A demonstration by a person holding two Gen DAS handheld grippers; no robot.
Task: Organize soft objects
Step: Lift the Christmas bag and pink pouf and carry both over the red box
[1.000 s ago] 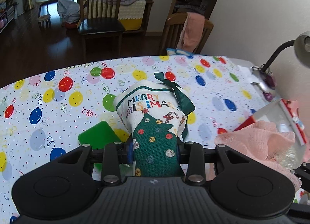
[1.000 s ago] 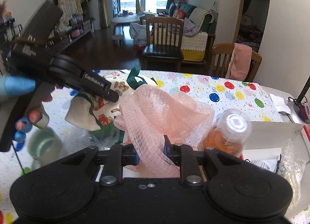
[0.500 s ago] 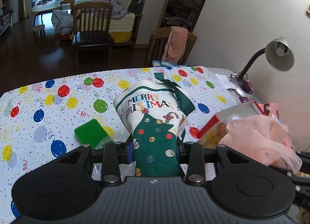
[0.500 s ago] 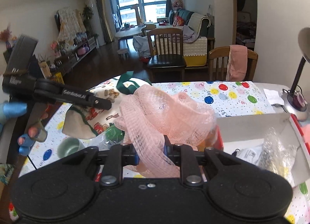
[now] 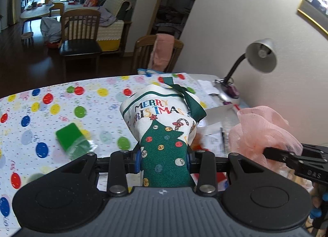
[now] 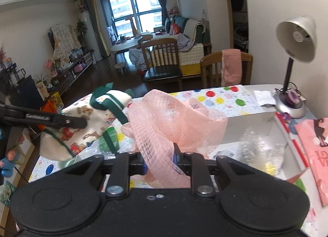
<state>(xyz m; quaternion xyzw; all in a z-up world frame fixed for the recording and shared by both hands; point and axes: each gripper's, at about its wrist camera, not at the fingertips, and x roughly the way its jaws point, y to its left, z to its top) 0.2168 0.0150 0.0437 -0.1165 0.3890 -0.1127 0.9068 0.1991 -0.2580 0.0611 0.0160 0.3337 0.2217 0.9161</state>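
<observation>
Our left gripper [image 5: 164, 159] is clamped on the cloth Christmas stocking [image 5: 162, 126], white at the cuff with a green tree and the words MERRY CHRISTMAS printed on it. The blue pads [image 5: 137, 160] press into the green part of the cloth from both sides, and the cuff with its dark green ribbon stands up toward twelve o'clock, held off the table. In the right wrist view the same stocking hangs at nine o'clock, pinched by that gripper.

Our right gripper [image 6: 160, 161] is closed on the pink mesh bath puff [image 6: 174, 122], its netting bunched between the pads and billowing up toward twelve o'clock. In the left wrist view the puff sits at three o'clock, lifted clear of what lies below it.

Beneath both grippers spreads the table with the white balloon-print cloth [image 5: 41, 110]. A flat green block in clear wrap [image 5: 70, 137] lies on it at nine o'clock of the left gripper. At two to three o'clock of the right gripper we see an open white cardboard box [image 6: 250, 124] with crinkled clear plastic [image 6: 256, 149] inside. Beyond the box, at the table's far corner, stands a silver gooseneck desk lamp [image 6: 295, 38]. A wooden chair draped with a pink towel [image 6: 231, 67] stands behind the table.
</observation>
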